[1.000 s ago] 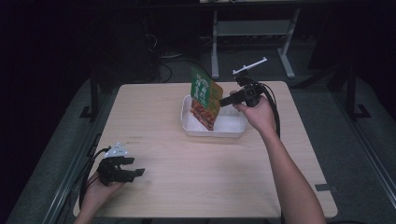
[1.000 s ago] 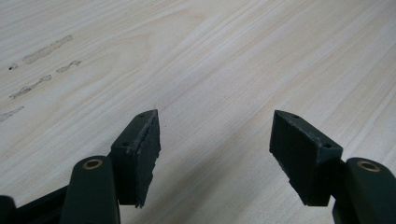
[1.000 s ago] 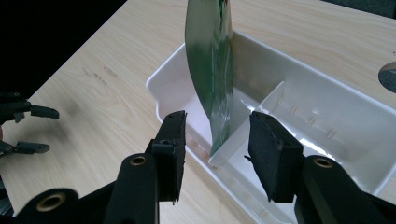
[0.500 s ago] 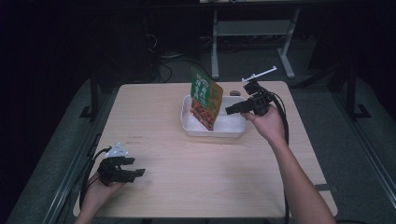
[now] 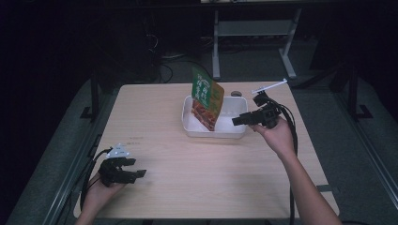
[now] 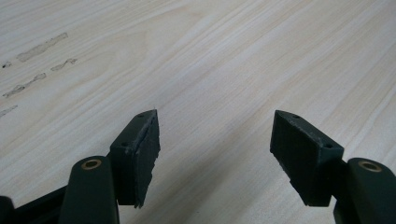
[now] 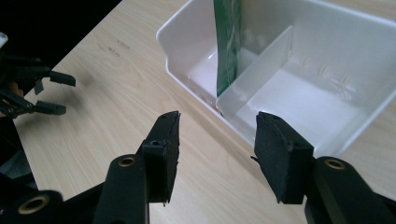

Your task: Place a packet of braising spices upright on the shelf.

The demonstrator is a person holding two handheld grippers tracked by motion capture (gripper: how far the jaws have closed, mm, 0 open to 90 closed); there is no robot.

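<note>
On the pale wooden desk (image 5: 187, 187), which has a fine straight grain, I see one white plastic tray (image 5: 213, 131), rectangular with rounded corners. One glossy pouch (image 5: 206, 97), green on top and with a red food picture below, stands tilted in its left part.

The right gripper view shows me what the high view does not: a thin white divider (image 7: 254, 70) splits the tray into two compartments, and the pouch (image 7: 229, 42) stands in the far one, its edge against the divider.

My right hand-held gripper (image 5: 237, 120) is at the right end of the tray; its jaws have just been opening and nothing is between them. My left hand-held gripper (image 5: 141, 173) is near the left front corner of the desk, well apart from the tray, with matte black jaws wide apart and holding nothing. There are two hand-held grippers in total.
</note>
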